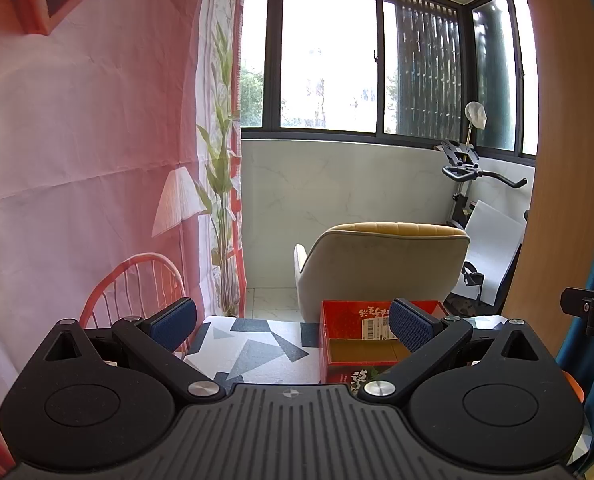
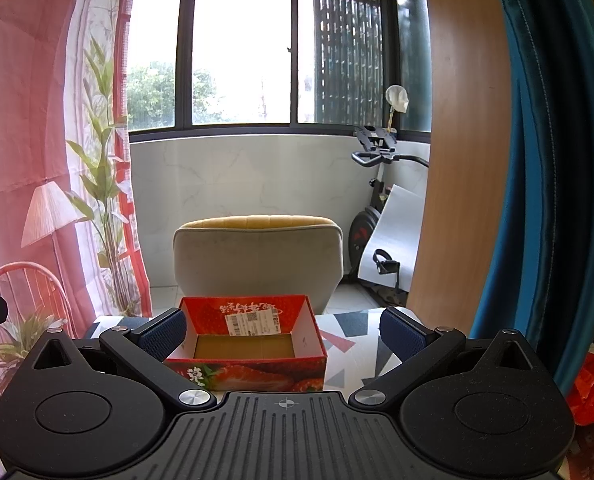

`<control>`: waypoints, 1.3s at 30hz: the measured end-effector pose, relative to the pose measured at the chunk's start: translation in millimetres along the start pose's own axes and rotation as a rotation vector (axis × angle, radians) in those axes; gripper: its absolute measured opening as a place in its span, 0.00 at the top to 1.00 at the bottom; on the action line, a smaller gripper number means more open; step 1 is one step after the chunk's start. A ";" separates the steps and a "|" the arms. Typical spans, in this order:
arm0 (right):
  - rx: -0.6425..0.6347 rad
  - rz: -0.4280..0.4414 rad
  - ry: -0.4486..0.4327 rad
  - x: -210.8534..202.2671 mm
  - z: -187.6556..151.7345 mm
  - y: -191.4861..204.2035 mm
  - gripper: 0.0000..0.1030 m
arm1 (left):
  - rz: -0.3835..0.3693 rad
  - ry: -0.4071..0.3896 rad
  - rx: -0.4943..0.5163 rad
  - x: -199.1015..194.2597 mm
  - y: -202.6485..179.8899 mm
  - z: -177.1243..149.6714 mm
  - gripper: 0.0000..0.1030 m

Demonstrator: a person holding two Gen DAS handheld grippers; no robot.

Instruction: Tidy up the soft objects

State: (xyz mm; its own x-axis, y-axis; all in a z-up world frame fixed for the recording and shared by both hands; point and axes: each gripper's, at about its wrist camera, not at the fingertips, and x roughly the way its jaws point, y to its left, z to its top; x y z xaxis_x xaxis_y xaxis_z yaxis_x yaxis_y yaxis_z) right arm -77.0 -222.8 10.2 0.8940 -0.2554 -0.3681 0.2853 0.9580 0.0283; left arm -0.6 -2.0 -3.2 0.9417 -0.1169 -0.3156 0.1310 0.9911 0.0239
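Just one red box, empty.

right gripper: jaws spread wide, blue pads bare, nothing held | red strawberry-print box: open, cardboard floor bare, white label on inner back wall, sits on geometric-pattern tablecloth | behind table: beige chair | right: exercise bike, teal curtain

beige armchair behind patterned table; exercise bike, teal curtain, pink backdrop
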 end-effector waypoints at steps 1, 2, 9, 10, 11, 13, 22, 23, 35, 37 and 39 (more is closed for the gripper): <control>0.000 0.000 0.000 -0.3 0.5 -0.1 0.00 | 0.000 0.000 0.000 0.0 0.0 0.0 0.00; 0.000 0.000 -0.001 -0.3 0.3 0.0 0.00 | 0.000 0.000 0.000 -0.1 -0.2 -0.1 0.00; 0.001 0.000 0.000 -0.4 0.1 -0.7 0.00 | 0.001 0.000 0.000 -0.2 -0.3 -0.2 0.00; 0.000 0.000 0.000 -0.4 0.2 -0.5 0.00 | 0.000 0.000 0.000 -0.1 -0.5 -0.3 0.00; 0.000 0.000 -0.001 -0.5 0.1 -0.5 0.00 | 0.001 0.000 0.000 -0.2 -0.7 -0.4 0.00; 0.000 0.000 -0.001 -0.4 0.3 -0.5 0.00 | 0.000 0.000 0.000 -0.1 -0.6 -0.3 0.00; -0.001 0.000 -0.002 -0.5 0.5 -1.3 0.00 | -0.002 0.003 -0.001 -0.5 -0.7 -0.5 0.00; -0.001 -0.001 -0.003 -0.5 0.5 -1.3 0.00 | -0.002 0.002 -0.001 -0.4 -0.6 -0.4 0.00; 0.003 0.000 -0.002 -0.1 -0.1 -1.3 0.00 | -0.003 0.011 -0.007 2.0 -0.6 -1.2 0.00; 0.006 0.003 -0.003 0.5 -0.3 -1.2 0.00 | 0.000 0.014 -0.006 3.1 -0.1 -1.3 0.00; 0.021 0.023 -0.011 1.9 -2.4 -3.4 0.00 | 0.013 0.015 -0.005 5.2 -0.5 -2.2 0.00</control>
State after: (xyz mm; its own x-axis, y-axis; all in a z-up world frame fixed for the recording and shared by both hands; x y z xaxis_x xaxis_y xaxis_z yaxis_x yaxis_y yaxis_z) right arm -77.1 -226.3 7.2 0.9040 -0.2352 -0.3571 0.2720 0.9607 0.0557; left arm 3.5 -2.9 -6.9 0.9384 -0.1027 -0.3299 0.1170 0.9929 0.0235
